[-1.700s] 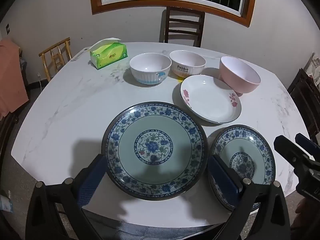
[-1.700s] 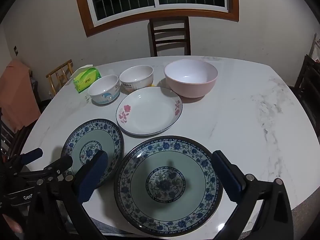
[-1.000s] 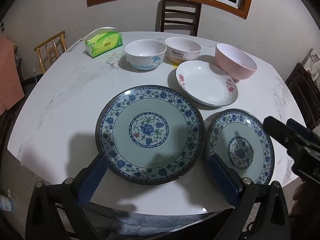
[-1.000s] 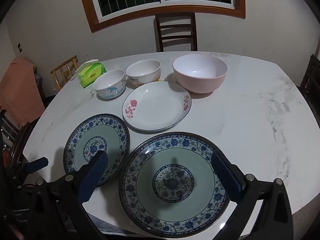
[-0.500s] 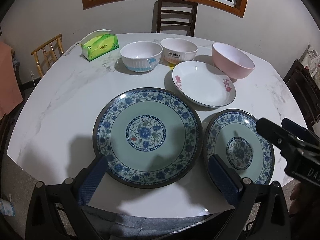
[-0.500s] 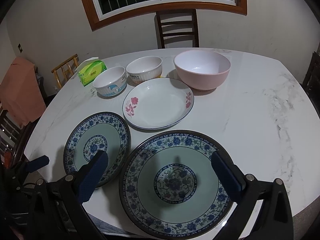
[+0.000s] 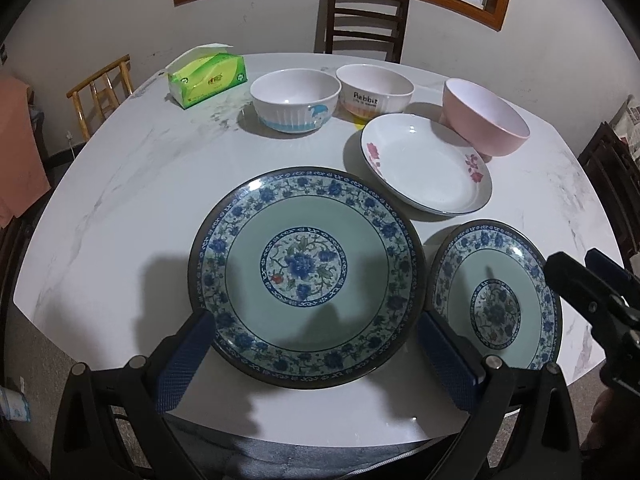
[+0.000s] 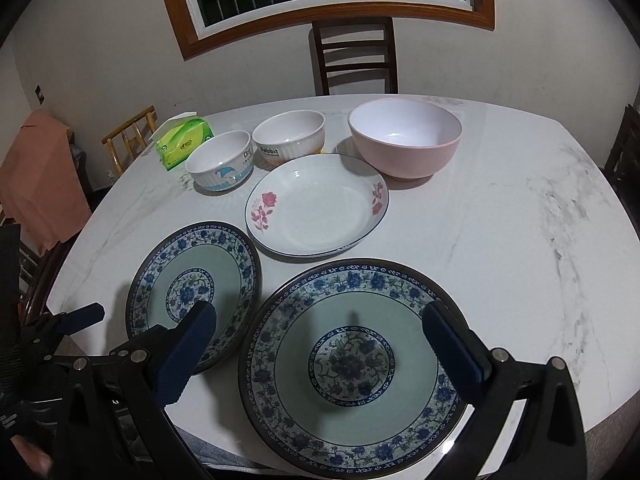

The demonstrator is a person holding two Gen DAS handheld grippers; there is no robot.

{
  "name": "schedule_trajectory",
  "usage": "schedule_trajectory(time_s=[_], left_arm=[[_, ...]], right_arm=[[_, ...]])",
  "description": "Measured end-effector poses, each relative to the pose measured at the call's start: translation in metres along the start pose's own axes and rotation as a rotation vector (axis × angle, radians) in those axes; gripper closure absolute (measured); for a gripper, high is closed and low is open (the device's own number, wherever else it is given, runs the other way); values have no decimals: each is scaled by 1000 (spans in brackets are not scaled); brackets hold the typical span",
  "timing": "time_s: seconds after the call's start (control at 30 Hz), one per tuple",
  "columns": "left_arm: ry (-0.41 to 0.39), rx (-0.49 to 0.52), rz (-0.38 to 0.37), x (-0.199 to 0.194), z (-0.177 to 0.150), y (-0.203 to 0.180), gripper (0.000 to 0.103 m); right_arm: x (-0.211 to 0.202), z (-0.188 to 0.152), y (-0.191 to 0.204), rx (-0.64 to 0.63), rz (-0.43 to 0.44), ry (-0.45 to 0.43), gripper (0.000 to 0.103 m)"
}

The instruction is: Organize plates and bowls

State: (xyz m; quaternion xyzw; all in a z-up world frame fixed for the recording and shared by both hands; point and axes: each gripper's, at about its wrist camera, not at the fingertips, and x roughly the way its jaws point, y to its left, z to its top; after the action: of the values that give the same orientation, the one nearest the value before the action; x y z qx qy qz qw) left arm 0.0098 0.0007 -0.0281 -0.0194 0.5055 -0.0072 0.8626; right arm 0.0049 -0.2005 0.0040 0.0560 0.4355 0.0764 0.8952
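Two blue-flowered plates lie side by side at the table's near edge. My left gripper (image 7: 316, 340) is open and hovers over the near rim of the left blue plate (image 7: 306, 276) (image 8: 194, 294). My right gripper (image 8: 320, 332) (image 7: 576, 258) is also open, above the right blue plate (image 8: 352, 364) (image 7: 496, 300). Neither holds anything. Behind them lies a white plate with pink flowers (image 7: 424, 168) (image 8: 316, 204). Farther back stand a white bowl with a blue dolphin (image 7: 294, 100) (image 8: 220, 164), a white "Rabbit" bowl (image 7: 374, 90) (image 8: 288, 134) and a pink bowl (image 7: 484, 118) (image 8: 404, 140).
The white marble table (image 7: 140, 184) (image 8: 500, 220) has bare surface at left and right. A green tissue box (image 7: 206, 78) (image 8: 184, 142) sits at the back left. A dark wooden chair (image 7: 362, 20) (image 8: 354, 56) stands behind the table, under the window. The left gripper (image 8: 86, 318) shows at the right wrist view's left edge.
Both grippers have drifted slightly over the near table edge, and the right one now reaches over the right plate's rim. Both stayed open. No dish has moved.
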Motion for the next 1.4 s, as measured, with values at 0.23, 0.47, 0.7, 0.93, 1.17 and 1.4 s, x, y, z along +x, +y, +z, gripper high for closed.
schedule_trajectory(time_s=[0.23,0.47,0.7,0.93,1.17,1.4], left_arm=[[14,-10,1,5,1,4,0],[25,-21,2,7,0,7,0],[27,-24,7,6,0,9,0],[32,-26,9,7,0,10,0],[37,-21,14,9,-1,8,0],[43,-23,20,10,0,7,0]], right_arm=[[0,1,0,-1,-1,2,1],[-2,2,1,-6,0,0,1],[-3,1,3,-9,3,3,1],[-2,1,5,-9,5,6,1],[-1,0,8,-11,9,7,1],[0,-1,8,-8,17,10,1]])
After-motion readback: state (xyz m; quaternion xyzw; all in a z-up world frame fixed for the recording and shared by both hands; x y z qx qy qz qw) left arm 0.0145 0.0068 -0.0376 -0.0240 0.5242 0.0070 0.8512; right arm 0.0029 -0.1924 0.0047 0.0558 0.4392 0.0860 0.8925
